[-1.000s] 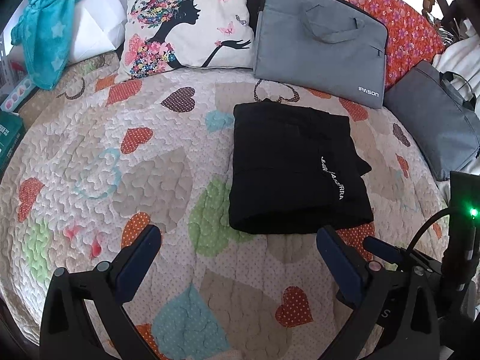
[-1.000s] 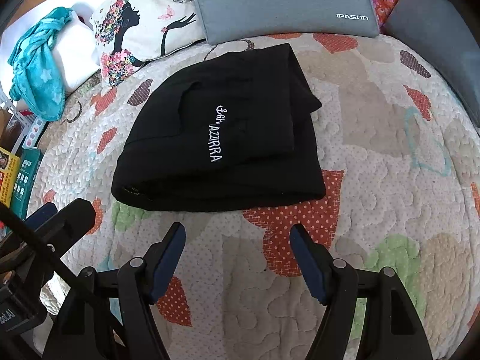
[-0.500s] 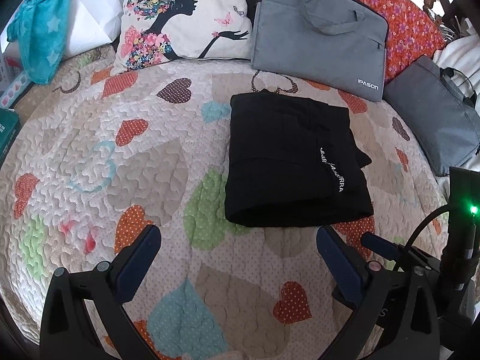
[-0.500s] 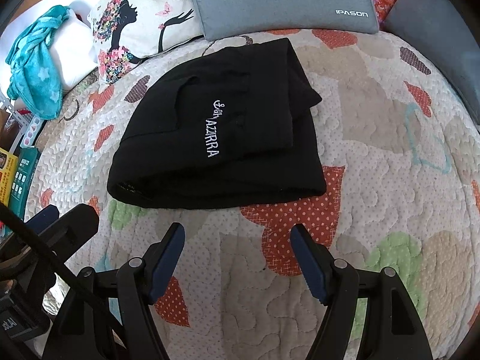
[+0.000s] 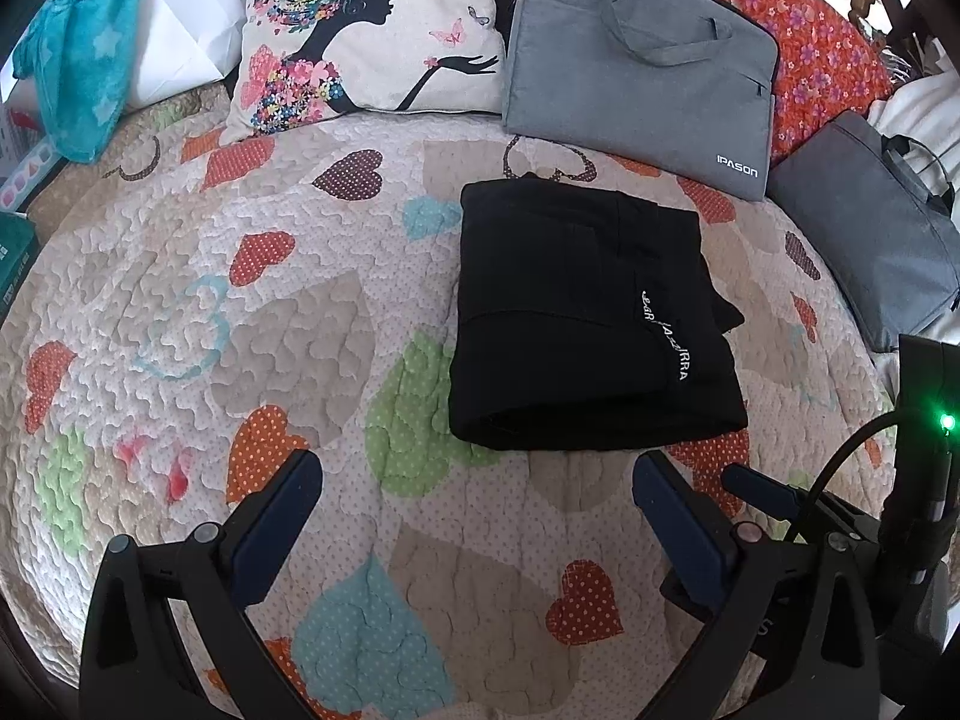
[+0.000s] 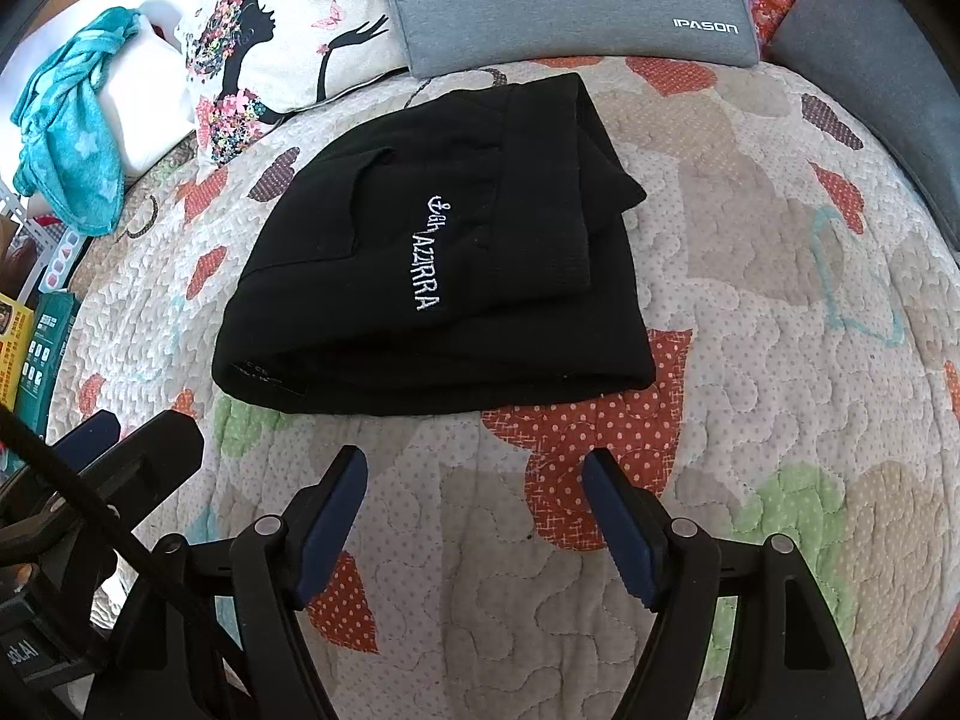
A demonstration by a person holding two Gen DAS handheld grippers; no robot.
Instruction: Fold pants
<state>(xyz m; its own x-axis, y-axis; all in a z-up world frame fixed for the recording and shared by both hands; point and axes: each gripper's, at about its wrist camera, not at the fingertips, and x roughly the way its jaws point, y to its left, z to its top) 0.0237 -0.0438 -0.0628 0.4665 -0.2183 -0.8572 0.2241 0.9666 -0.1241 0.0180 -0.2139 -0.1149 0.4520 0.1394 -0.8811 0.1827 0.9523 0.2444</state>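
The black pants [image 5: 576,324] lie folded into a compact rectangle on the heart-patterned quilt [image 5: 240,312], white lettering on top. They also show in the right wrist view [image 6: 432,276]. My left gripper [image 5: 477,480] is open and empty, held above the quilt just short of the pants' near edge. My right gripper [image 6: 474,480] is open and empty, also just short of that near edge. The right gripper's body shows at the lower right of the left wrist view [image 5: 780,498].
A pillow with a woman's silhouette [image 5: 366,42], a grey IPASON laptop bag [image 5: 636,66] and a darker grey bag [image 5: 870,222] line the far side. A teal towel [image 5: 84,60] lies on a white box at far left. Boxes [image 6: 36,348] stand beside the bed's left edge.
Both grippers have drifted slightly back from the pants, staying open. The pants have not moved.
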